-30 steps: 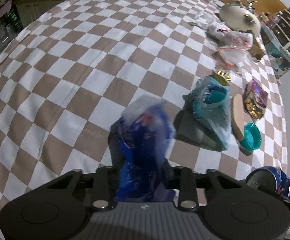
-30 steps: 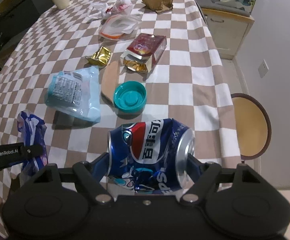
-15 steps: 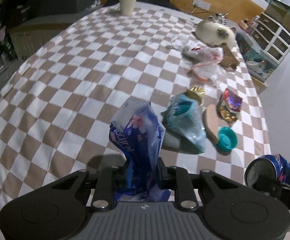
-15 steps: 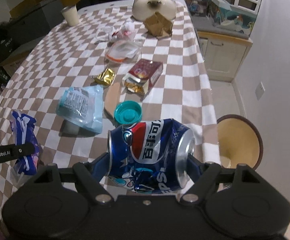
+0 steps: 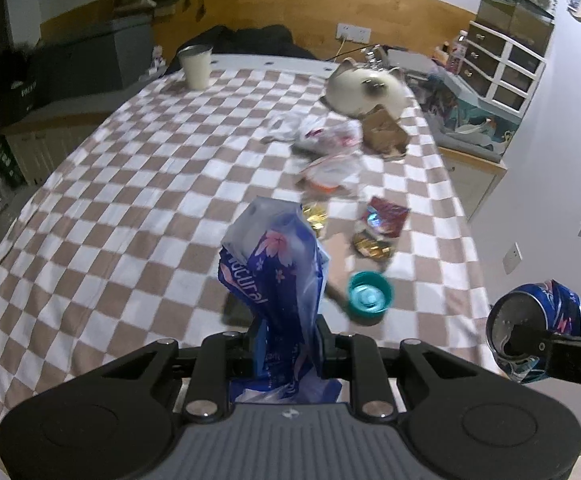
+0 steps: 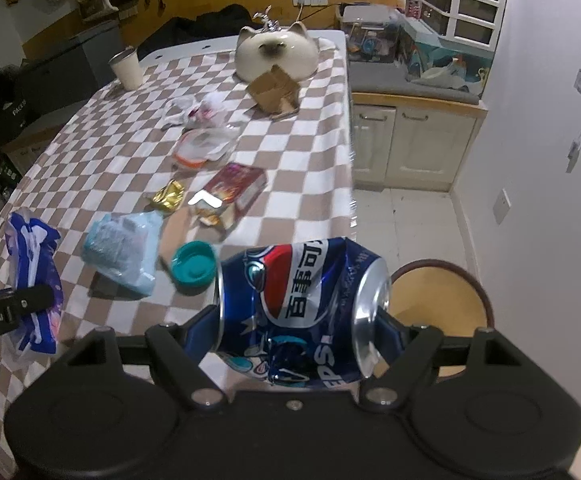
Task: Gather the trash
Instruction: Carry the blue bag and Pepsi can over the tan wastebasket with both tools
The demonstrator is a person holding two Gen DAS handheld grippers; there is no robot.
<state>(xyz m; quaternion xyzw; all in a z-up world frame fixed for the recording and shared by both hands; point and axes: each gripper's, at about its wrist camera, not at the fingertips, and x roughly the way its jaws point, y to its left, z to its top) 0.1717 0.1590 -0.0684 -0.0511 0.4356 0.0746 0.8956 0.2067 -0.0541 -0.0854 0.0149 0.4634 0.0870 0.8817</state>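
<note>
Trash is partly in hand, and most of it, we judge, is yet to be gathered. Our left tongs (image 5: 286,344) are clamped on a blue plastic wrapper (image 5: 278,276), which stands up at the centre of the left wrist frame, clear of the table (image 5: 130,184). Our right tongs (image 6: 302,328) are pressed on the two ends of a crushed blue cola can (image 6: 302,312), held sideways at the lower centre of the right wrist frame, over the table's near edge.

Left on the checked cloth, in the middle of the right wrist frame, we count a pale blue packet (image 6: 124,248), a teal lid (image 6: 193,266) just beside it, a gold foil scrap (image 6: 168,196), a red snack box (image 6: 234,186), a clear bag with an orange rim (image 6: 202,146), crumpled white plastic (image 6: 194,110) and a torn cardboard piece (image 6: 274,88) toward the upper centre. No bin shows in either frame, so we cannot say where the two held pieces will go.
</note>
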